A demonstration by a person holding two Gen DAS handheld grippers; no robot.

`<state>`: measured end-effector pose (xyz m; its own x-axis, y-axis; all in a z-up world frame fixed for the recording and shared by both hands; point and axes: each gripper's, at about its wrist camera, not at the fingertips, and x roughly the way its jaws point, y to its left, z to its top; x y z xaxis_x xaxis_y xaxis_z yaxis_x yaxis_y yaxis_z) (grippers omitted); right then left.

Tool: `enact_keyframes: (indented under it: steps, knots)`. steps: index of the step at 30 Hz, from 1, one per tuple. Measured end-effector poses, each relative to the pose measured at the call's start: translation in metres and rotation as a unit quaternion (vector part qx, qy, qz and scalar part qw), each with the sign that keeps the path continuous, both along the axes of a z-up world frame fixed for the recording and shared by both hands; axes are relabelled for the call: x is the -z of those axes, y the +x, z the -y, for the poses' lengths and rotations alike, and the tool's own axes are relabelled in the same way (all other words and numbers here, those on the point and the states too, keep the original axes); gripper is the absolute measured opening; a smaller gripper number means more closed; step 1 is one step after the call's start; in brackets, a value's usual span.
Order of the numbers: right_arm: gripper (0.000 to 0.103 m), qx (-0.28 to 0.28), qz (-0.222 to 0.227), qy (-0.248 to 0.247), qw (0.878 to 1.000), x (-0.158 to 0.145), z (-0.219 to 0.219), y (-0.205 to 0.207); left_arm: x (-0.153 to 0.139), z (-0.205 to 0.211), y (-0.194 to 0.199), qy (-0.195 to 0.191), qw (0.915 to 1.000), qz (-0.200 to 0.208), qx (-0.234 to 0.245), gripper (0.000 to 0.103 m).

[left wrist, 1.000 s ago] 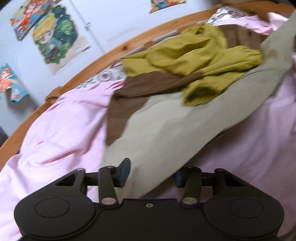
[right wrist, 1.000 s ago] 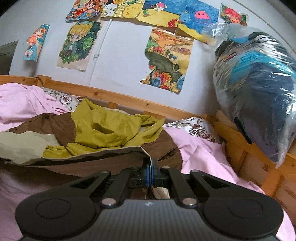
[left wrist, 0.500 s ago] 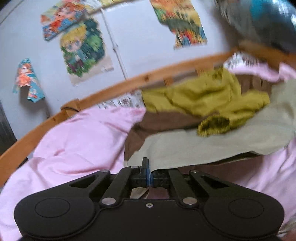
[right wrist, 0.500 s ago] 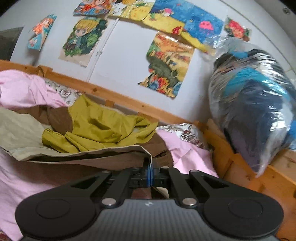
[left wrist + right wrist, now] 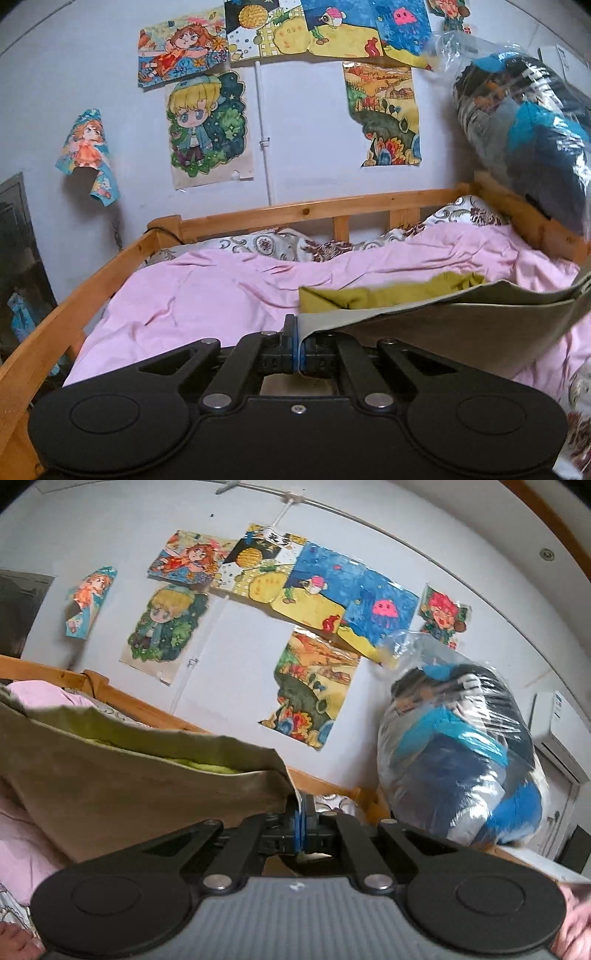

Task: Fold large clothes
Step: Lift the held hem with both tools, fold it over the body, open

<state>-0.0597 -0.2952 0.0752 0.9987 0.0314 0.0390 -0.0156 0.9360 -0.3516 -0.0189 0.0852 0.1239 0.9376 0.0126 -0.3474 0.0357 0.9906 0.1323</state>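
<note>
A large garment in grey-green (image 5: 461, 317) with olive-yellow parts (image 5: 373, 295) is lifted off the pink bedsheet (image 5: 207, 288). My left gripper (image 5: 298, 343) is shut on its left corner. My right gripper (image 5: 300, 821) is shut on its other corner, and the cloth (image 5: 140, 775) hangs to the left of it, stretched between the two grippers. The yellow lining (image 5: 199, 766) shows along the top fold.
A wooden bed rail (image 5: 317, 212) runs along the wall behind the bed. A patterned pillow (image 5: 266, 245) lies at the head. A clear plastic bag of clothes (image 5: 458, 760) stands on the right. Posters (image 5: 207, 129) cover the wall.
My left gripper closed on the garment's corner a second ago. Both grippers have since lifted the garment up off the bed, and both views have tilted up toward the wall.
</note>
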Motion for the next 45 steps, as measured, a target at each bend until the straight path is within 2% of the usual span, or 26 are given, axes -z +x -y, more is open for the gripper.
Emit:
enact_keyframes:
  steps: [4, 9, 13, 17, 20, 22, 26, 27, 31, 32, 33, 34, 35, 36, 37, 38, 40, 41, 42, 43, 45]
  knots:
    - [0.001, 0.002, 0.005, -0.023, 1.0, -0.007, -0.006, 0.039, -0.013, 0.012, 0.056, 0.034, 0.9993, 0.013, 0.009, 0.0]
    - [0.001, 0.025, -0.011, -0.024, 0.999, -0.015, -0.006, 0.129, -0.02, 0.02, 0.166, 0.063, 0.9979, -0.009, -0.011, 0.0]
    - [0.001, 0.043, -0.049, -0.026, 0.998, -0.003, -0.014, 0.222, 0.006, 0.021, 0.262, 0.082, 0.9949, -0.051, -0.03, 0.0]
    - [0.001, 0.054, -0.089, -0.041, 0.994, 0.035, -0.029, 0.303, 0.053, 0.017, 0.342, 0.073, 0.9908, -0.106, -0.043, 0.0]
    - [0.001, 0.059, -0.122, -0.069, 0.988, 0.076, -0.038, 0.354, 0.091, 0.013, 0.382, 0.065, 0.9866, -0.142, -0.048, 0.0]
    - [0.001, 0.061, -0.143, -0.087, 0.984, 0.099, -0.043, 0.379, 0.117, 0.015, 0.402, 0.077, 0.9829, -0.161, -0.046, 0.0]
    - [0.001, 0.055, -0.167, -0.117, 0.978, 0.136, -0.049, 0.414, 0.156, 0.014, 0.423, 0.085, 0.9784, -0.185, -0.036, 0.001]
    - [0.001, 0.104, -0.23, -0.122, 0.96, 0.144, -0.049, 0.418, 0.163, 0.013, 0.426, 0.077, 0.979, -0.186, -0.034, 0.001]
    - [0.005, 0.092, -0.246, -0.138, 0.955, 0.172, -0.049, 0.431, 0.171, 0.004, 0.436, 0.029, 0.9797, -0.196, -0.028, 0.003]
    - [0.009, 0.088, -0.248, -0.137, 0.955, 0.175, -0.047, 0.433, 0.168, 0.0, 0.437, 0.014, 0.9795, -0.199, -0.03, 0.008]
    - [0.023, 0.088, -0.247, -0.135, 0.955, 0.175, -0.045, 0.434, 0.164, -0.005, 0.437, -0.001, 0.9788, -0.202, -0.033, 0.012]
    - [0.039, 0.089, -0.244, -0.132, 0.957, 0.173, -0.042, 0.435, 0.16, -0.01, 0.437, -0.016, 0.978, -0.205, -0.036, 0.027]
    - [0.046, 0.092, -0.239, -0.125, 0.958, 0.169, -0.038, 0.437, 0.156, -0.016, 0.437, -0.032, 0.9774, -0.204, -0.044, 0.049]
    - [0.06, 0.093, -0.238, -0.115, 0.96, 0.164, -0.032, 0.439, 0.15, -0.022, 0.436, -0.049, 0.9767, -0.201, -0.057, 0.06]
    - [0.072, 0.095, -0.24, -0.102, 0.961, 0.158, -0.024, 0.443, 0.144, -0.027, 0.436, -0.066, 0.9764, -0.194, -0.067, 0.078]
    - [0.077, 0.097, -0.243, -0.091, 0.961, 0.153, -0.017, 0.445, 0.137, -0.034, 0.432, -0.09, 0.9768, -0.179, -0.076, 0.084]
    - [0.094, 0.1, -0.244, -0.074, 0.962, 0.143, -0.004, 0.449, 0.124, -0.042, 0.425, -0.121, 0.976, -0.153, -0.096, 0.091]
    - [0.096, 0.101, -0.241, -0.065, 0.963, 0.138, 0.002, 0.45, 0.119, -0.043, 0.422, -0.129, 0.9759, -0.139, -0.107, 0.099]
    - [0.099, 0.098, -0.242, -0.049, 0.964, 0.131, 0.008, 0.451, 0.115, -0.041, 0.418, -0.134, 0.9764, -0.125, -0.114, 0.102]
    - [0.101, 0.089, -0.246, -0.024, 0.965, 0.124, 0.016, 0.453, 0.112, -0.039, 0.415, -0.136, 0.9772, -0.115, -0.116, 0.102]
    - [0.102, 0.062, -0.27, 0.067, 0.959, 0.104, 0.042, 0.46, 0.107, -0.027, 0.409, -0.129, 0.9803, -0.104, -0.107, 0.102]
